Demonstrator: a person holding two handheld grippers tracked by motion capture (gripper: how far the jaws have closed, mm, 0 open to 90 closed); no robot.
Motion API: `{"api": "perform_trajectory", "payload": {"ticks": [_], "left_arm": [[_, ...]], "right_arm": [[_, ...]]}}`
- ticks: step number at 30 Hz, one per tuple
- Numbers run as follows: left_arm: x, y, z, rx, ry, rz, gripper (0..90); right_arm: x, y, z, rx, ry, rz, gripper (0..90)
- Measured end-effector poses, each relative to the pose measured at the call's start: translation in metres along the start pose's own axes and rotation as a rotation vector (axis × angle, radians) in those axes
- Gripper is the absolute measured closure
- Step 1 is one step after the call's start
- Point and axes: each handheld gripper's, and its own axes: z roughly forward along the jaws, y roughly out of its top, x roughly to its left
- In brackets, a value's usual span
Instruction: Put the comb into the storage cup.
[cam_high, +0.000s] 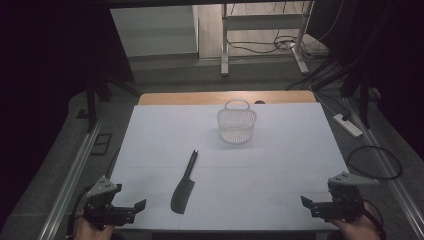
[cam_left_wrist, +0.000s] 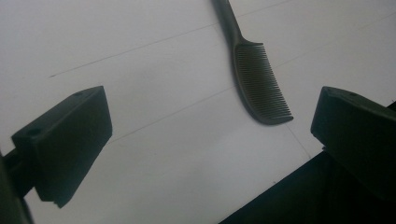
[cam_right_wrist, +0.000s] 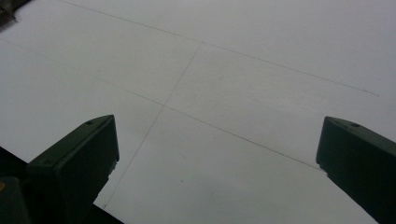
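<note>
So there's a black comb (cam_high: 184, 185) lying flat on the white surface (cam_high: 280, 165), handle pointing away toward a small white mesh basket (cam_high: 236, 123) that sits upright further back, well apart from it. The left tool (cam_high: 136, 207) is down at the near left corner with its jaws spread wide and holding nothing, and in the left gripper view the comb's (cam_left_wrist: 259, 79) toothed end is just ahead of it, between the two jaws but not touching. The right tool (cam_high: 309, 204) sits at the near right corner, also wide and holding nothing, over bare surface (cam_right_wrist: 243, 84).
</note>
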Motion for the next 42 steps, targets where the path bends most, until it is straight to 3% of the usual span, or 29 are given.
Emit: {"api": "perform_trajectory", "payload": {"ticks": [17, 42], "left_arm": [[0.006, 0.016, 0.014, 0.008, -0.046, 0.027, 0.0], [0.004, 0.044, 0.035, 0.048, -0.039, 0.053, 0.0]], "right_arm": [[0.001, 0.0, 0.0, 0.0, 0.0, -0.005, 0.0], [0.001, 0.001, 0.001, 0.003, -0.002, -0.016, 0.0]]}}
